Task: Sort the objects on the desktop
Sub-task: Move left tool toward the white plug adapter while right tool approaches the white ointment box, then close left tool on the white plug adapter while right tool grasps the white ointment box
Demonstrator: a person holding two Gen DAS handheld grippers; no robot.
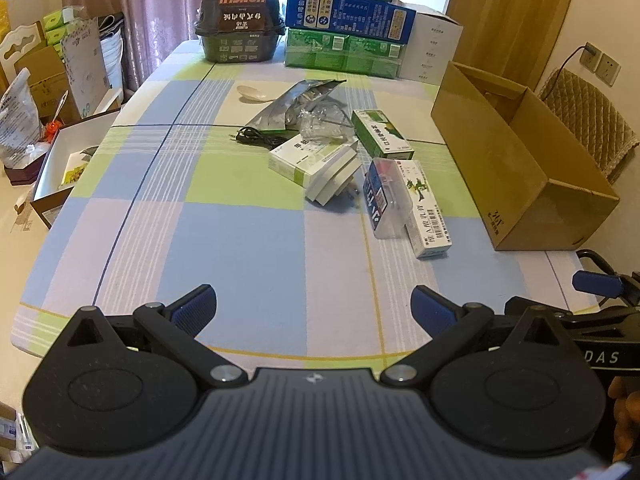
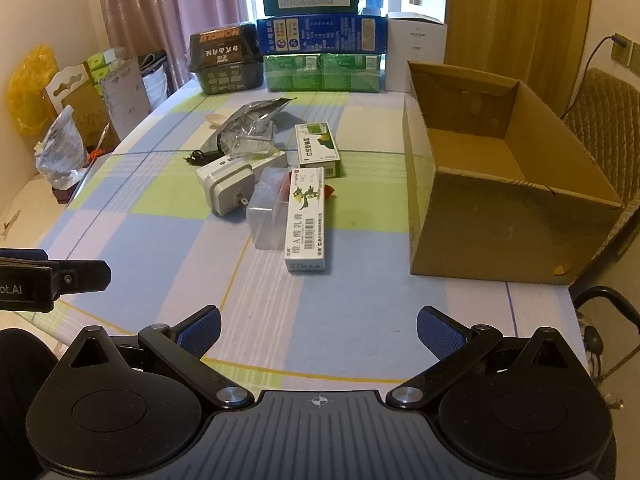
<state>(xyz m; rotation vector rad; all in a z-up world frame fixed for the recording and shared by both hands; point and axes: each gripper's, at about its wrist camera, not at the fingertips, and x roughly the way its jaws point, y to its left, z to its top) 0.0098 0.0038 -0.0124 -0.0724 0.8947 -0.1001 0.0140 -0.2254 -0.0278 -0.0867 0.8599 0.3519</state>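
Your left gripper (image 1: 314, 304) and right gripper (image 2: 319, 326) both hang wide open and empty over the near surface (image 1: 240, 248). The clutter, with the charger (image 2: 228, 190) and ointment box (image 2: 307, 224), lies mid-surface, left of the open carton (image 2: 508, 184).

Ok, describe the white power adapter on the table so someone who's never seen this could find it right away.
Start at the open cardboard box on the table's right side and look left to the loose clutter mid-table. The white power adapter sits at the pile's left edge, leaning on a white-and-green carton, beside a clear plastic case. It alone is plain white and blocky, with metal prongs sticking out.
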